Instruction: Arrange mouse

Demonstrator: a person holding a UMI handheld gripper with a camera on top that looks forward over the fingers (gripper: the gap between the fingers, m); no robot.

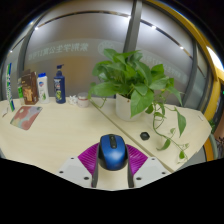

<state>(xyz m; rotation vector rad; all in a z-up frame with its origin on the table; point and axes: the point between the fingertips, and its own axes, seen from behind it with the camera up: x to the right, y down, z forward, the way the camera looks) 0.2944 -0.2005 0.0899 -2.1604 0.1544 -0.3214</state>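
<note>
A blue computer mouse (112,152) with a dark scroll wheel sits between my two fingers, nose pointing away from me. My gripper (112,158) is shut on it. The purple pads (90,156) press against both of its sides and bend around it. The mouse is low over the pale wooden table (70,130); I cannot tell whether it touches the surface. Its rear end is hidden between the fingers.
A leafy green plant in a white pot (128,105) stands just beyond the mouse to the right, with vines trailing over the table (172,130). Several bottles (58,86) stand at the far left. A booklet (25,117) lies near them. A glass wall runs behind.
</note>
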